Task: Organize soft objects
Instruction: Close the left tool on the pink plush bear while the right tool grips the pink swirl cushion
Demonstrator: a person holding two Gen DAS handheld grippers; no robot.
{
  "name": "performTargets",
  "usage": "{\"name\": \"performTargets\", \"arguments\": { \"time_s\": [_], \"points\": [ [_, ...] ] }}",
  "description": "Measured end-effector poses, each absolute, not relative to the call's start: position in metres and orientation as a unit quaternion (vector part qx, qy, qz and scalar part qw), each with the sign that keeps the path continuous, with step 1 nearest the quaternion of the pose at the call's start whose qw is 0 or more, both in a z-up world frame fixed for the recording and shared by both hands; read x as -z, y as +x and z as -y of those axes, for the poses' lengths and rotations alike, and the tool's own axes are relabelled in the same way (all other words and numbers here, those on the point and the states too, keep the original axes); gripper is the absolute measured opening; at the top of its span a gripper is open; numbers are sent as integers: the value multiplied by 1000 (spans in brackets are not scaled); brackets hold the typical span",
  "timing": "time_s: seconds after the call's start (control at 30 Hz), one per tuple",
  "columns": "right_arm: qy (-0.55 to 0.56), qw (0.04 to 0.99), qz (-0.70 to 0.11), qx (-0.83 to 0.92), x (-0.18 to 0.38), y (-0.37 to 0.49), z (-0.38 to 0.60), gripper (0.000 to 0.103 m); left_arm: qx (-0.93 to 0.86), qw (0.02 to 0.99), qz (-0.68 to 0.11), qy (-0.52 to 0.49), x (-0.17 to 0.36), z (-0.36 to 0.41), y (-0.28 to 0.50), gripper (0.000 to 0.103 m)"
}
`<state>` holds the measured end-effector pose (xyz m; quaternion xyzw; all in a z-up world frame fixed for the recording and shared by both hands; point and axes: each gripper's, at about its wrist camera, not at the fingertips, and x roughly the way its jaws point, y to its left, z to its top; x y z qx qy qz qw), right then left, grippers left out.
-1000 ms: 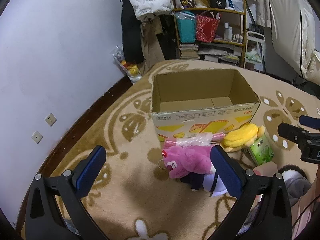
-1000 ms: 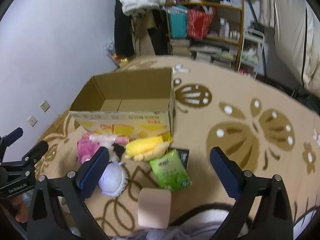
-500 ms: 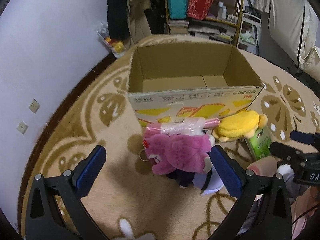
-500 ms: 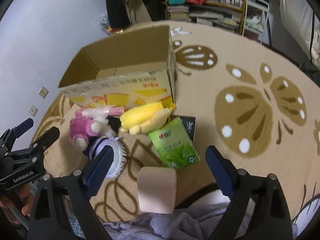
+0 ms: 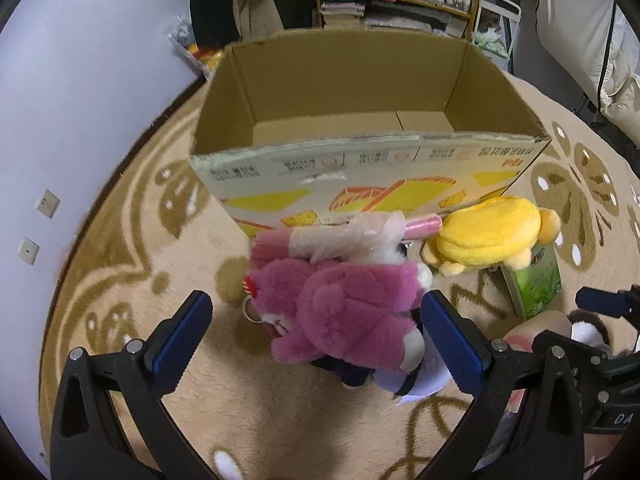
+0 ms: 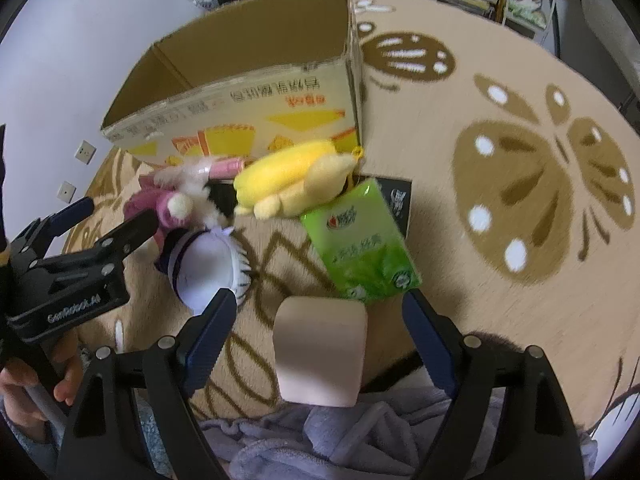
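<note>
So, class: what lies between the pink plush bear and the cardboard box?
In the left wrist view, a plastic-wrapped pink bundle lies between the pink plush bear and the cardboard box.

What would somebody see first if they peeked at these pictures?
Probably the fluffy pink plush toy lying on the patterned rug, right between the open fingers of the left gripper. Behind it stands a big cardboard box, open and empty as far as shows, and a bright yellow plush lies to the right beside a green packet.

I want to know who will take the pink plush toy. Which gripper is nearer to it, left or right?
Left. The left gripper hangs open right over the pink plush toy, which lies between its fingers. The right gripper is off to the side, over the peach block, its fingers closing.
</note>
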<state>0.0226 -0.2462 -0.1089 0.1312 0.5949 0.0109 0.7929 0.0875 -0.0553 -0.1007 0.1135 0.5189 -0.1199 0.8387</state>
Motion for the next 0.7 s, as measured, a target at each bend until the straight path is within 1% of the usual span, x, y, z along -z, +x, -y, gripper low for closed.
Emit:
{"name": "performTargets", "arguments": {
  "time_s": [0.13,0.17,0.27,0.3,0.33,0.37,0.47,0.63,0.7],
  "points": [
    [148,776,-613,-15,121,24,247,87,120,823,-545,100,115,56,97,103],
    [147,772,-618,-15,124,25,247,82,120,822,-549,97,118,55,98,103],
    [145,757,-637,-19,135,28,243,75,119,813,-564,86,128,54,105,103],
    [143,754,-641,-21,138,29,242,71,119,810,-569,81,132,53,107,103],
    [141,752,-644,-24,140,30,240,62,119,807,-574,73,136,52,109,103],
    [134,750,-647,-24,141,30,237,58,120,806,-575,67,137,52,111,103],
    [123,755,-644,-24,141,32,231,53,121,803,-580,54,143,52,118,103],
    [126,757,-641,-26,142,36,226,50,119,807,-576,56,151,53,126,103],
    [125,757,-641,-26,142,38,225,50,122,808,-574,58,152,54,127,100]
  ]
}}
